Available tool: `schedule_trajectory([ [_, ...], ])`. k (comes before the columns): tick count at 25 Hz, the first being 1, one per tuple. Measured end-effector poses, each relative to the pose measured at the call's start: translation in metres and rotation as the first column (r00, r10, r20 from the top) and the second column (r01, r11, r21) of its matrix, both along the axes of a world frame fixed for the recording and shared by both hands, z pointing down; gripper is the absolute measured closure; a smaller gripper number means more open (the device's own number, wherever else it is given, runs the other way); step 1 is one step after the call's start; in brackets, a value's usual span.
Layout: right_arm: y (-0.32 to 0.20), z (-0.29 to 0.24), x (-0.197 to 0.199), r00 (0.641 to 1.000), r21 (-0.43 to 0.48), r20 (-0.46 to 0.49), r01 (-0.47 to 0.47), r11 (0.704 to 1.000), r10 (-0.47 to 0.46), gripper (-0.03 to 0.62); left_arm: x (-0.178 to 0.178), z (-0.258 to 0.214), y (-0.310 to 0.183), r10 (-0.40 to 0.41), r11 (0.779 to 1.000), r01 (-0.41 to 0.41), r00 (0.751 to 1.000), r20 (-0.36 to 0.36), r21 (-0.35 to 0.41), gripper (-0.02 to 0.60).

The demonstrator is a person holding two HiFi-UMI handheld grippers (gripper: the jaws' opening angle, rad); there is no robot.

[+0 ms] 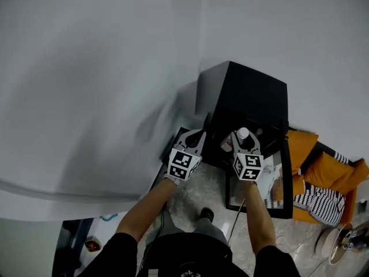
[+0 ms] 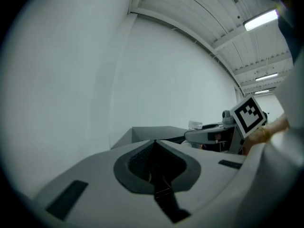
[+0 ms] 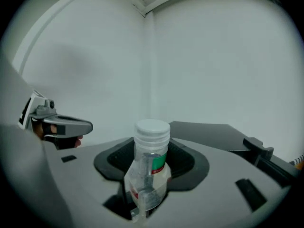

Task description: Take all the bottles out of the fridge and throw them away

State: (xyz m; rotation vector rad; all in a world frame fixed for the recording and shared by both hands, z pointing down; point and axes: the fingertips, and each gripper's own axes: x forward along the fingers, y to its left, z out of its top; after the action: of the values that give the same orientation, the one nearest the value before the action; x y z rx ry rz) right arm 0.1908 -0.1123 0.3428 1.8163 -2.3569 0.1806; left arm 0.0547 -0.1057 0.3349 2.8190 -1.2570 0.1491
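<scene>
Clear plastic, a white screw cap (image 3: 152, 129) and a green-and-red label: that is the bottle (image 3: 150, 172) we see upright between the jaws of the right gripper (image 3: 151, 141). The jaws stand wide and clamp its body from both sides, with the neck and cap rising above them. We cannot tell whether any liquid is inside. In the head view the bottle is out in front of the black fridge (image 1: 248, 97), at the level of its top edge.

The left gripper (image 2: 155, 141) has its jaws closed together with nothing between them. It is held level just beside the right one, the two apart and not touching.

The fridge sits in a corner of plain white walls, its back close to them and its flat top bare. What looks like its door (image 1: 259, 183), a shiny framed panel, is swung out toward us under the right gripper. The inside of the fridge is too dark for us to read any shelf or contents.

Right of the door lies an orange cloth (image 1: 326, 169) with a black-and-white striped fabric (image 1: 317, 203) against it, which crowds that side. Between the grippers and below them there is pale stone floor (image 1: 190, 198), where a dark shoe (image 1: 206, 214) stands. To the left, the white wall runs close along the left gripper
</scene>
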Motion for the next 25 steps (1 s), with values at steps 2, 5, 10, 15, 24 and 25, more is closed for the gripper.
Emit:
schedule_trajectory([
  [2, 0.002, -0.016, -0.01, 1.0, 0.015, -0.006, 0.004, 1.0, -0.004, 0.385, -0.012, -0.008, 0.003, 0.002, 1.0, -0.002, 1.0, -0.003, 0.006, 0.58],
  [5, -0.001, -0.028, -0.032, 0.999, 0.024, -0.023, 0.03, 0.999, -0.029, 0.385, -0.029, -0.015, 0.005, -0.001, 1.0, 0.001, 1.0, -0.009, 0.016, 0.58],
  [10, -0.018, -0.035, -0.096, 0.99, 0.036, -0.037, 0.137, 0.99, -0.135, 0.385, -0.079, -0.023, -0.001, -0.068, 0.997, 0.068, 0.998, -0.008, 0.035, 0.58],
  [15, -0.028, -0.042, -0.175, 0.964, 0.051, -0.034, 0.266, 0.963, -0.264, 0.385, -0.143, -0.025, 0.005, -0.155, 0.987, 0.155, 0.988, 0.007, 0.039, 0.58],
  [24, -0.032, -0.027, -0.271, 0.907, 0.027, -0.042, 0.42, 0.907, -0.419, 0.385, -0.234, -0.015, 0.018, -0.294, 0.956, 0.294, 0.954, 0.049, 0.023, 0.58],
  [25, -0.035, -0.024, -0.275, 0.905, 0.021, -0.041, 0.426, 0.905, -0.424, 0.385, -0.237, -0.012, 0.017, -0.296, 0.955, 0.296, 0.954, 0.048, 0.022, 0.58],
])
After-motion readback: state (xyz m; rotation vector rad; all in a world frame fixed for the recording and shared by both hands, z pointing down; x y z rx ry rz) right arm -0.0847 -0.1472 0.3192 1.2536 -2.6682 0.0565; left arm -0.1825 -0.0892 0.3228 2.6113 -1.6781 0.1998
